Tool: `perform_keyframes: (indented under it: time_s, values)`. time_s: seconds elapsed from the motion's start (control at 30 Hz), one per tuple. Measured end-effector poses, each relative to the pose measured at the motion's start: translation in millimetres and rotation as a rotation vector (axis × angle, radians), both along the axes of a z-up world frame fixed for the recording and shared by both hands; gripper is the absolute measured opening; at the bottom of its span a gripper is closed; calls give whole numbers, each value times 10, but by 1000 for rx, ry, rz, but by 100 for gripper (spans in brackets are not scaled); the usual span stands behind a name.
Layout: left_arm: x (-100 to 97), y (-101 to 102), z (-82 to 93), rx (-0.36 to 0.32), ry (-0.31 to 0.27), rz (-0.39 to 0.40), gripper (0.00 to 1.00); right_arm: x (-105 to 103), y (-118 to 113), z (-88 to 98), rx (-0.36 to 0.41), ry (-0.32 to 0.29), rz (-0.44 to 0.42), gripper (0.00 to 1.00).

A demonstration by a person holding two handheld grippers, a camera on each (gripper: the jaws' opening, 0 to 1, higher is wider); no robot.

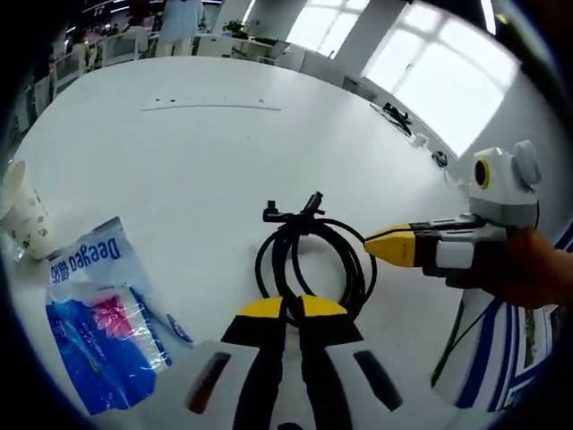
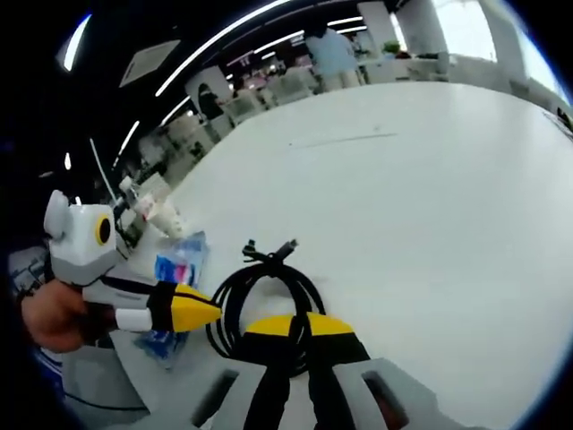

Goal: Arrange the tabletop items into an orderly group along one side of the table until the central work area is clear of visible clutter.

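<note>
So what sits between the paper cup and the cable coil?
In the left gripper view, a blue plastic packet lies on the table between the paper cup and the cable coil.

On the table (image 1: pixel 206 152), a cable coil (image 1: pixel 313 255) lies right of a packet (image 1: pixel 98 313) and cup (image 1: pixel 25 215).

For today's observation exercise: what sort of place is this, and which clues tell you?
Probably an open-plan office or lab: a large white table, big bright windows, long ceiling strip lights, and more furniture behind a standing person.
</note>
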State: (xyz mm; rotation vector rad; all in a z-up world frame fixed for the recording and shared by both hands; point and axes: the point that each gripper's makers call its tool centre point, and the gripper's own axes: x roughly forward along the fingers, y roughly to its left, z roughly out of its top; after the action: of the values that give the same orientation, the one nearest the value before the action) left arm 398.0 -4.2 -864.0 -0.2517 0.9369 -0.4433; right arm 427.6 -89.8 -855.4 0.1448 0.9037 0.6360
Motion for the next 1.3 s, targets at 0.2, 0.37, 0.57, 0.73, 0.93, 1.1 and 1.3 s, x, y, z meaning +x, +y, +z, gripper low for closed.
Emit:
perform_keyframes:
  time_s: [0.2, 0.37, 0.57, 0.73, 0.93, 1.1, 1.3]
  values:
    - [0, 0, -54, -1, 17, 10, 1, -20, 5, 12, -1, 18, -6, 0]
    - [-26, 5, -98, 2, 39, 22, 1, -57, 7, -39, -10, 42, -14, 0]
    - [-43, 4, -109, 9, 41, 17, 2, -35, 12, -99, -6, 56, -11, 0]
    - [-53, 10, -109, 13, 41, 18, 4, -16, 15, -127, 0, 61, -10, 1]
    - [-82, 34, -94, 10, 44, 25, 8, -32, 1, -130, -8, 67, -12, 6]
    - [-176, 65, -53, 1, 55, 45, 14, -71, -26, -91, 0, 67, -49, 12]
    - [-269, 93, -49, -11, 62, 59, 17, -116, -28, -84, -6, 56, -55, 12]
